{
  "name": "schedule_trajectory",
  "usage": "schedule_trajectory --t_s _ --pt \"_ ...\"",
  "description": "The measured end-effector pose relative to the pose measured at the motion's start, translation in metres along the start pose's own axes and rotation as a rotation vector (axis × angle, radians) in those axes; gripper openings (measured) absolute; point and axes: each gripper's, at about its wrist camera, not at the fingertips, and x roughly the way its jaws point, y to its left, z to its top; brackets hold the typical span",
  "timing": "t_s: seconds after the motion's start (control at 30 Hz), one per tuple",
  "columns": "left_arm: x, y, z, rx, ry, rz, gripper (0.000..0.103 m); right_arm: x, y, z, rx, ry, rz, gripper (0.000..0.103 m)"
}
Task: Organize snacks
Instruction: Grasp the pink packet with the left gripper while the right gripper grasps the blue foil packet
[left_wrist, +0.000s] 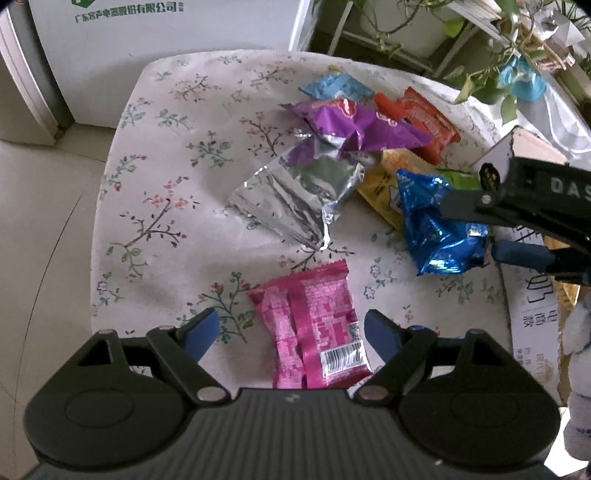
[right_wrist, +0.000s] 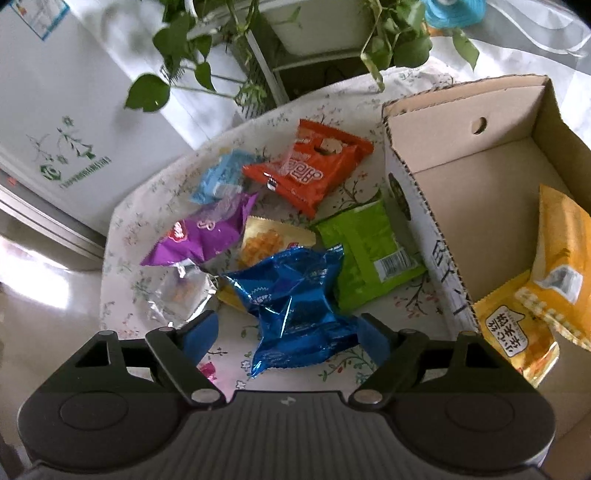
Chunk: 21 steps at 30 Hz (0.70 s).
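Note:
Snack packets lie on a floral tablecloth (left_wrist: 173, 155). My left gripper (left_wrist: 291, 328) points down and is open around a pink packet (left_wrist: 314, 325), its pads clear of the wrapper. The right gripper (right_wrist: 288, 332) is open astride a crumpled blue foil packet (right_wrist: 295, 310), which lies flat on the cloth. In the left wrist view that blue packet (left_wrist: 432, 225) shows at the right with the right gripper (left_wrist: 484, 232) over it. A cardboard box (right_wrist: 443, 177) at the right holds two yellow packets (right_wrist: 561, 266).
Silver (left_wrist: 291, 195), purple (left_wrist: 354, 122), orange (right_wrist: 314, 170), light blue (right_wrist: 218, 181), green (right_wrist: 365, 251) and yellow (right_wrist: 269, 240) packets crowd the middle. A white appliance (left_wrist: 147, 55) stands behind the table, and leafy plants (right_wrist: 207, 44) hang at the back. The floor lies to the left.

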Motion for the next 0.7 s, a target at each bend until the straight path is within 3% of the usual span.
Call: schedule_trajectory --t_s 0.27,0.47,0.53,0.7 --pt "0.011 -0.010 -0.004 0.028 0.000 0.030 0.086 0.020 0.008 0.002 -0.012 0.026 -0.037 0.087" --pt "0.022 -0.018 -0.009 0.078 -0.006 0.121 0.100 0.028 0.019 -0.001 -0.055 0.045 -0.066 0.086" --pt "0.024 -0.019 -0.011 0.097 -0.001 0.152 0.102 0.031 0.019 -0.002 -0.058 0.054 -0.076 0.084" --pt "0.024 -0.018 -0.012 0.091 -0.004 0.148 0.103 0.036 0.017 -0.005 -0.050 0.069 -0.088 0.075"
